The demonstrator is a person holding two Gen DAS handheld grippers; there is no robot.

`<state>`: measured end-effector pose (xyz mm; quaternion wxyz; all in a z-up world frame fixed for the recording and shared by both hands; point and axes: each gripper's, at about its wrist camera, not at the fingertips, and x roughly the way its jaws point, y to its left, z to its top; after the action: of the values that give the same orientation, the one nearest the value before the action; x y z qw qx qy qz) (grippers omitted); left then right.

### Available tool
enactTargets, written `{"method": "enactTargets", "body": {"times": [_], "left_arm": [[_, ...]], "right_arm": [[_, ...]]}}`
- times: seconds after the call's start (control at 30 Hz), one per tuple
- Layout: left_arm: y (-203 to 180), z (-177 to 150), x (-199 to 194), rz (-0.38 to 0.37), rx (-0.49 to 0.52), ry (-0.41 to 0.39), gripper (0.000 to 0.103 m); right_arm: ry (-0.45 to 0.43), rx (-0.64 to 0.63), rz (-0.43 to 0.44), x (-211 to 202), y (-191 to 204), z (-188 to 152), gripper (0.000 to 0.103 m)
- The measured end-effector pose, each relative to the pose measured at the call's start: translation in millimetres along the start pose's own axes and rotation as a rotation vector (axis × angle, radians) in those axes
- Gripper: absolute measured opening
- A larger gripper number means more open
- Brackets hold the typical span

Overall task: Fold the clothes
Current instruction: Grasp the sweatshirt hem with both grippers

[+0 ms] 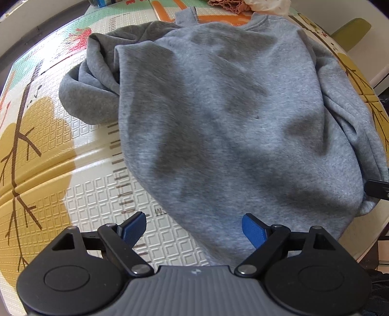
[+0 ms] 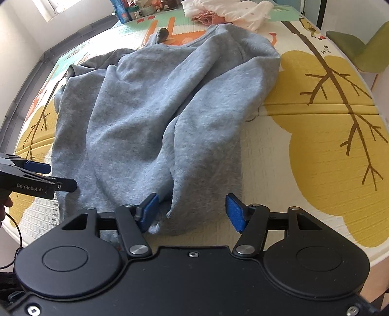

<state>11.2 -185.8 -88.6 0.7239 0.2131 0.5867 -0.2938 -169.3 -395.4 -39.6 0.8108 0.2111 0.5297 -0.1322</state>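
Note:
A grey sweatshirt (image 1: 218,116) lies spread on a patterned foam mat, hem toward me and collar at the far end; its left sleeve is bunched at the far left. My left gripper (image 1: 194,227) stands open just over the near left hem, nothing between its blue pads. In the right wrist view the same sweatshirt (image 2: 150,116) shows a rumpled right side with a raised fold. My right gripper (image 2: 192,211) is open, its fingers straddling the near hem corner without closing on it. The left gripper (image 2: 52,175) shows at the left edge of that view.
The foam mat (image 2: 316,150) carries yellow tree shapes and covers the table. A pile of white and pink clothes (image 2: 231,12) lies at the far end. Bottles and jars (image 2: 131,9) stand at the far left. A green chair (image 2: 364,48) sits beyond the right edge.

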Motion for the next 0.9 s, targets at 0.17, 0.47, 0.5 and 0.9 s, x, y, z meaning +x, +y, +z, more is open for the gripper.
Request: {"method": "enactTargets", "body": {"times": [0.17, 0.47, 0.5, 0.9], "left_arm": [[0, 0, 3, -0.035, -0.035, -0.014, 0.079], [-3, 3, 6, -0.076, -0.058, -0.012, 0.02], [-2, 3, 6, -0.078, -0.057, -0.014, 0.015], [4, 7, 3, -0.098, -0.069, -0.01, 0.012]], "right_arm": [[0.02, 0.034, 0.01, 11, -3, -4, 0.018], [0.006, 0.061, -0.021, 6, -16, -6, 0.011], [0.002, 0.061, -0.029, 4, -17, -5, 0.011], [-0.091, 0.105, -0.224, -37, -67, 21, 0.009]]}}
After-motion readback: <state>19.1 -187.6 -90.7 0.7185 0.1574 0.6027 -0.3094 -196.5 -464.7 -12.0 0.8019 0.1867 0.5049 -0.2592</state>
